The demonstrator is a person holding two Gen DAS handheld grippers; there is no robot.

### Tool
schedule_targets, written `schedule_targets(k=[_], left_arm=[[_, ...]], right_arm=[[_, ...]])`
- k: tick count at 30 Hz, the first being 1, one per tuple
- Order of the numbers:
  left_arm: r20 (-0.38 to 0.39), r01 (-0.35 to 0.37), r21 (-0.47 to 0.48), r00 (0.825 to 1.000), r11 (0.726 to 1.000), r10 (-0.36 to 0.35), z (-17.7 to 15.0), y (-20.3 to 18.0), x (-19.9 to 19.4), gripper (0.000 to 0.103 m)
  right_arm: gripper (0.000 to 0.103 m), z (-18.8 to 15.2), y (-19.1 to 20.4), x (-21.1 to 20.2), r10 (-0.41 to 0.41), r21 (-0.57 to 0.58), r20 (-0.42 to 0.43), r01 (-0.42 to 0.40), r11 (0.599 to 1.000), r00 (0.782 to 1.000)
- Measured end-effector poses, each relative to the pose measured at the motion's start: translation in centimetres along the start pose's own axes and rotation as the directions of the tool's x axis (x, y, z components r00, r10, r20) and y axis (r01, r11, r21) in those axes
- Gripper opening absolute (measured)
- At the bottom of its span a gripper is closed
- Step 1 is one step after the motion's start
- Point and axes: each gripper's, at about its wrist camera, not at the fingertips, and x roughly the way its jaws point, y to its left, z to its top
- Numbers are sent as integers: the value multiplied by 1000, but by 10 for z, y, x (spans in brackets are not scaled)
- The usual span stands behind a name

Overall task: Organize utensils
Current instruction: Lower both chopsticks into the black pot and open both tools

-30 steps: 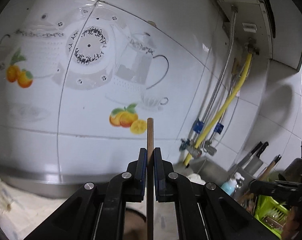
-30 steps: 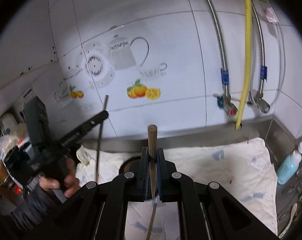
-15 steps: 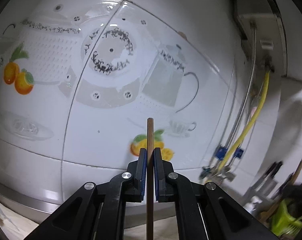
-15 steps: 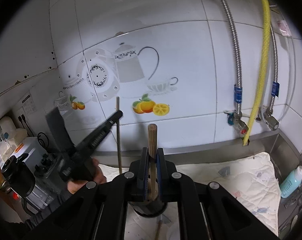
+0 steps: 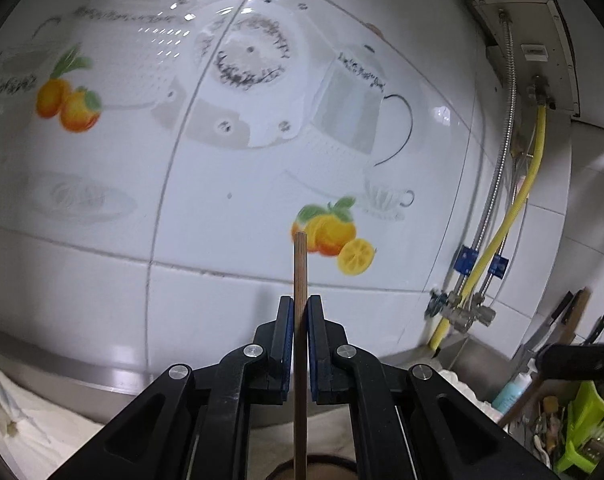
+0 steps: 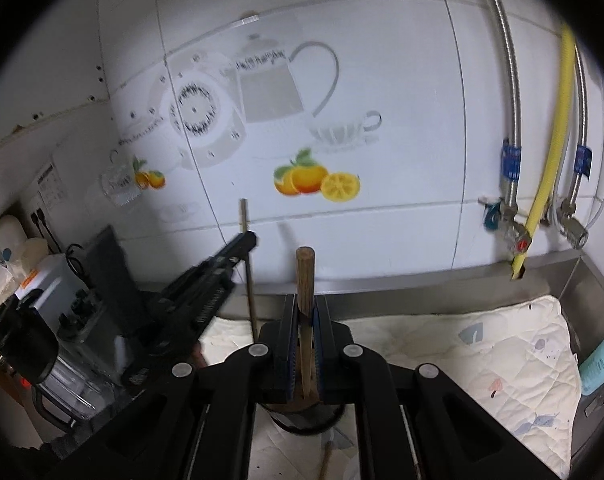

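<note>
Item 1, left gripper (image 5: 300, 344): my jaws are pressed together on a thin wooden stick (image 5: 299, 280), most likely a chopstick. It stands upright between the pads, its top end well above them, its lower length running down out of view.

Item 2, right gripper (image 6: 306, 344): my jaws pinch a thicker wooden handle (image 6: 304, 276), upright with a slight tilt, rounded top clear of the pads. What is on its lower end I cannot tell.

Item 3, dark round holder (image 6: 306, 420): sits on the padded cloth (image 6: 482, 352) over the bench, directly under the right jaws (mostly hidden by them). The handle's lower part appears to reach toward its mouth.

Item 4, the left tool seen from the right camera: it sits left of the holder, not yet over it.

Handling note, my judgement: lower the handle straight until it bottoms out before I spread the right jaws. Then carry the thin stick sideways over the rim, keeping it vertical so its unseen lower end clears the edge, and avoid knocking the handle already there.
</note>
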Motion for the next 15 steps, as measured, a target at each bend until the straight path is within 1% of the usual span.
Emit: schedule_targets(k=[6, 9, 10, 12, 13, 14, 15], left_arm=[[-97, -24, 6, 995, 1000, 25, -6, 6, -5, 7], [-142, -32, 25, 989, 999, 35, -6, 6, -8, 9], [-153, -42, 41, 987, 998, 48, -7, 3, -9, 9], [-175, -51, 62, 983, 997, 61, -8, -1, -11, 20], [-178, -54, 68, 982, 996, 66, -8, -3, -14, 43], [-170, -71, 72, 982, 995, 83, -8, -4, -18, 67], [-152, -91, 79, 983, 993, 102, -8, -6, -24, 72]], right_arm=[[10, -11, -10, 26, -10, 32, -73, 13, 999, 997], [10, -15, -14, 32, -7, 55, -88, 12, 998, 996], [10, -16, -16, 33, -7, 66, -88, 13, 998, 996], [10, -17, -19, 34, -7, 72, -97, 14, 997, 995], [11, -17, -19, 34, -6, 71, -101, 13, 997, 995], [15, -17, -18, 33, -11, 61, -104, 17, 998, 994], [19, -17, -18, 33, -21, 52, -106, 26, 998, 994]])
